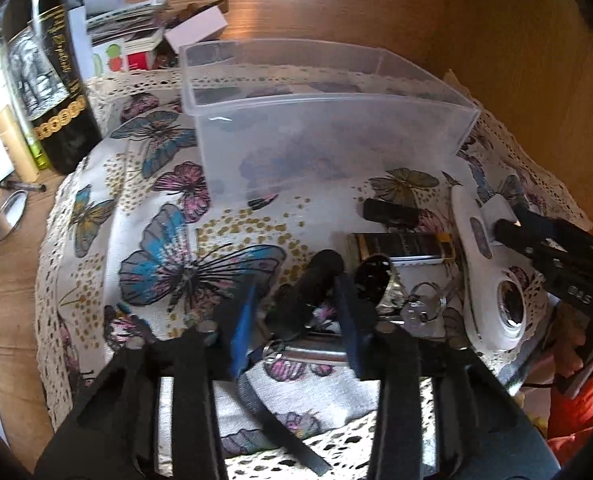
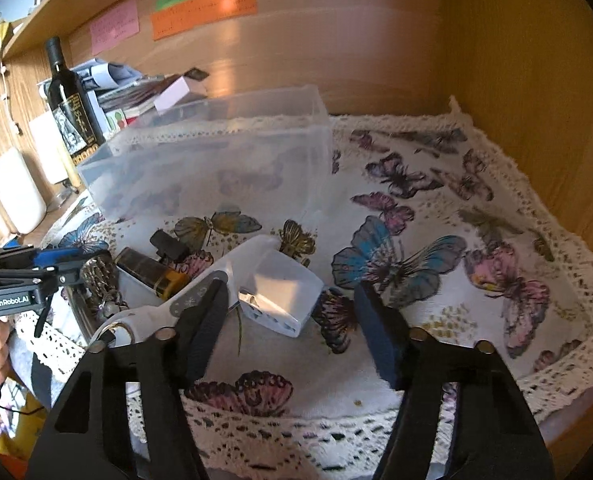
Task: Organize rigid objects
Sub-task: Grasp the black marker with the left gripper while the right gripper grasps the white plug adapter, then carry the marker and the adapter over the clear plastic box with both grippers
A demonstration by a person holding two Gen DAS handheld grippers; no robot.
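Loose objects lie on a butterfly cloth (image 1: 144, 240) in front of a clear plastic bin (image 1: 316, 120). My left gripper (image 1: 296, 288) stands over a black cylinder (image 1: 322, 268) that lies between its blue pads (image 1: 242, 320). The right pad is close against the cylinder and a slim gap shows at the left pad. My right gripper (image 2: 290, 286) straddles a white plug block (image 2: 284, 304), with cloth showing on both sides of it. A long white device with a lens (image 1: 492, 280) lies just left of that block, and it shows again in the right wrist view (image 2: 192, 296).
Near the cylinder lie a dark gold-trimmed box (image 1: 400, 246), a small black piece (image 1: 390, 214) and a bunch of keys (image 1: 420, 304). A wine bottle (image 1: 52, 92) and stacked papers (image 1: 128, 28) stand left of the bin. Wooden walls (image 2: 516, 80) close the back and right.
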